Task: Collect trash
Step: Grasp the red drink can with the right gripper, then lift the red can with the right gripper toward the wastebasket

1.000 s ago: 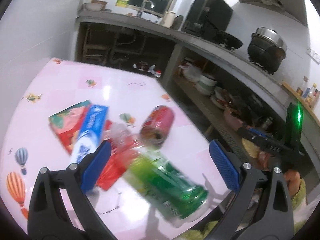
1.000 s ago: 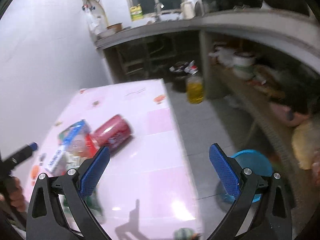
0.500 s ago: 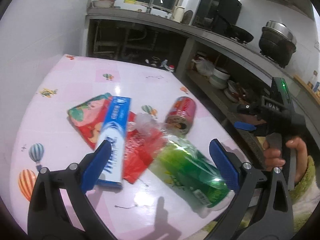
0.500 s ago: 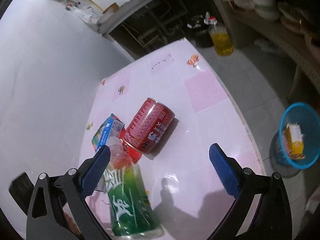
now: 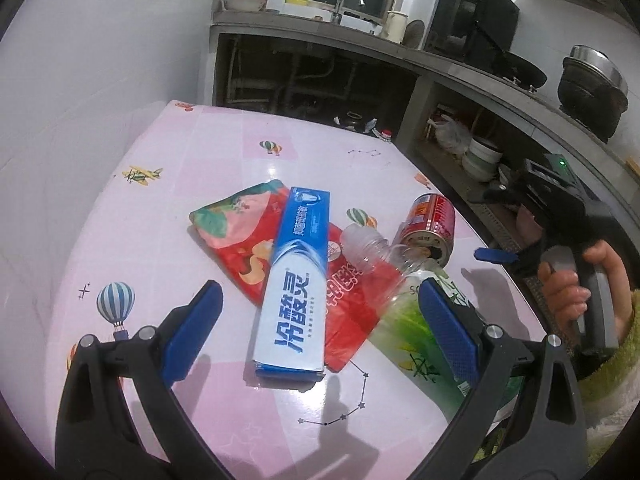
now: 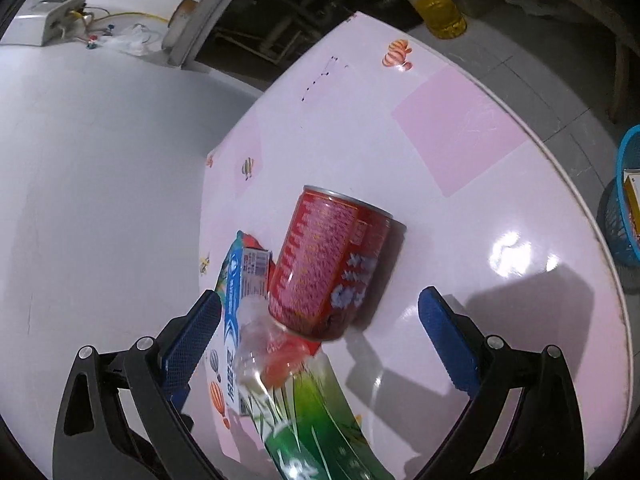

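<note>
Blue basket [image 6: 627, 216] with a box [image 6: 633, 192]

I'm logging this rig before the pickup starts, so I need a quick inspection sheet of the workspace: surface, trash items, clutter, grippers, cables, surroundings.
Surface: pink table with balloon prints, glossy.
Job's things: toothpaste box lying on a red snack bag; red can on its side; green-labelled plastic bottle, also on its side, its neck by the can.
Clutter: nothing seen besides the trash.
Grippers: left hand-held gripper open, over the box; right hand-held gripper open, over the can.
Cables: yellow wire on the wall by a white box.
Surroundings: blue basket on the floor, oil bottle, kitchen counter.
</note>
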`<state>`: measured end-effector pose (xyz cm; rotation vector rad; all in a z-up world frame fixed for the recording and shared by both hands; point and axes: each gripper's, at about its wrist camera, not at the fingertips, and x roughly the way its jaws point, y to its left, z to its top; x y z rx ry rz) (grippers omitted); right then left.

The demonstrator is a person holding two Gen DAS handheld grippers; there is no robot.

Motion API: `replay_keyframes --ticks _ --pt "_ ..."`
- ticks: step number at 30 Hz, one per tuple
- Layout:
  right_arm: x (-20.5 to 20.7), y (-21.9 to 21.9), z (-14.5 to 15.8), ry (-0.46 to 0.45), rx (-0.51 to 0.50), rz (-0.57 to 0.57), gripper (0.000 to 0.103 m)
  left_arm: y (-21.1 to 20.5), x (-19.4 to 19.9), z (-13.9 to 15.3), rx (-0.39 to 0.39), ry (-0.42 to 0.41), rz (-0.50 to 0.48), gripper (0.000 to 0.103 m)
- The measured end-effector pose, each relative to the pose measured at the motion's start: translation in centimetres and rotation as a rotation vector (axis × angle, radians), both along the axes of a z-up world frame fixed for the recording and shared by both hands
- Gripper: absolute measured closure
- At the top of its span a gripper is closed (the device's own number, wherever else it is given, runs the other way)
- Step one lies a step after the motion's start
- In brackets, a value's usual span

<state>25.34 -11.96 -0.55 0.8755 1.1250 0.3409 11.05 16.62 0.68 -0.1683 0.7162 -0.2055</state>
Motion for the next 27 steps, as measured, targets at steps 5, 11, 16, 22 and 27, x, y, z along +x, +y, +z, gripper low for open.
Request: replay_keyframes --ticks 5,11,16,22,27 --pt "1.8 1.5 -0.8 0.049 -0.035 -0.002 0.007 0.0 -0.1 -0.2 0.013 -0.006 0.0 0.009" --pt "3.1 3.3 -2.0 0.093 -0.05 0.011 0.007 0.0 -0.3 -0.3 0.012 -0.002 0.002 0.009" --pt "3.8 4.4 -2.3 0.094 -0.097 0.024 0.017 -0.2 -0.3 -0.4 0.015 -0.003 -0.003 0.009" --pt "3.2 3.9 -2.2 0.087 -0.111 0.044 0.03 -0.5 -0.3 -0.5 0.011 -0.001 -0.008 0.009" --pt "1.8 2.2 -2.5 0.126 0.008 0.03 0.03 -0.6 -0.3 -0.5 0.011 -0.003 -0.01 0.009"
